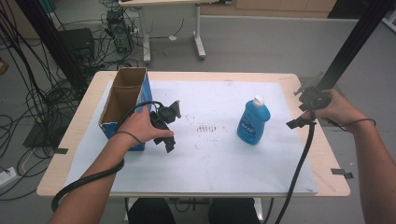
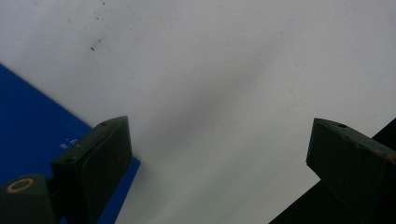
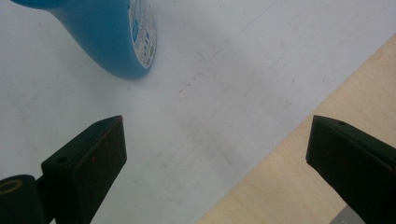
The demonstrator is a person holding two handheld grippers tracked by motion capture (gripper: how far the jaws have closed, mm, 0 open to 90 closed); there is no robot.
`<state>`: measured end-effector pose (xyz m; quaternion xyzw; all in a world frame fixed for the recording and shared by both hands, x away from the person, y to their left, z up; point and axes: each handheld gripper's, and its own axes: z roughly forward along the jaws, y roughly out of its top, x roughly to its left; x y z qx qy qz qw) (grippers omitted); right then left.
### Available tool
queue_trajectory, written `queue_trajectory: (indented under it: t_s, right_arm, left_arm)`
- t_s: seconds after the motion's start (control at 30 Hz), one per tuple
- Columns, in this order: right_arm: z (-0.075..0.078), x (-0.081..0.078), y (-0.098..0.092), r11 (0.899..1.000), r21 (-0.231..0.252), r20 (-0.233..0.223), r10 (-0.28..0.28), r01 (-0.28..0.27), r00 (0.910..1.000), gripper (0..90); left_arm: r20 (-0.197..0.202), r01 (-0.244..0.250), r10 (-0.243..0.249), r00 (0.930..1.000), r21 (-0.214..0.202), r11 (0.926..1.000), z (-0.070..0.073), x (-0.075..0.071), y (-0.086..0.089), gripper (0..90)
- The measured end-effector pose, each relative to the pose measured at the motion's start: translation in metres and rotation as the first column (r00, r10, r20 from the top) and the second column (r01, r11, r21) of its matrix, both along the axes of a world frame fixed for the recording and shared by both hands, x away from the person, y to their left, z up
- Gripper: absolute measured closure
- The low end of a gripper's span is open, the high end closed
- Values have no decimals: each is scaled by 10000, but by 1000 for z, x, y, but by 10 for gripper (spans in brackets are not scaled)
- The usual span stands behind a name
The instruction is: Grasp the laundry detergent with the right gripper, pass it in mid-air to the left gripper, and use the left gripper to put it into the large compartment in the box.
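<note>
A blue bottle with a white cap stands upright on the white sheet, right of the middle. An open cardboard box with blue sides stands at the left. My left gripper hovers beside the box's right front corner, jaws wide apart over bare sheet, nothing between them. In the left gripper view the gripper looks down at the sheet, the blue box side at its left. My right gripper is held at the table's right edge, right of the bottle, open and empty.
The wooden table shows as a bare strip right of the sheet. Faint brown marks lie on the sheet's middle. A black post rises at the right rear. Cables and a second table stand on the floor behind.
</note>
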<state>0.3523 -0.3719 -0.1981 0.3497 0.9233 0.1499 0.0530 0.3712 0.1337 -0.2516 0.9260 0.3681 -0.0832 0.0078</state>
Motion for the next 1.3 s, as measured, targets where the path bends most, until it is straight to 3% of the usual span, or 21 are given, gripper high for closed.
queue_trajectory:
  t_s: [0.3, 0.57, 1.3]
  right_arm:
    - [-2, -1, -3, 10000, 99, 6, -5, 5, 10000, 48]
    - [-6, -4, -4, 9999, 105, -96, 53, -52, 9999, 51]
    - [-26, -27, -21, 9967, 797, -102, -164, 171, 9998, 51]
  left_arm:
    - [-90, -93, 92, 9999, -127, 9999, -2, 2, 2, 74]
    - [-68, 9, -8, 10000, 24, 10000, -4, 2, -2, 73]
    - [-33, 7, -6, 10000, 83, 10000, -4, 3, -6, 74]
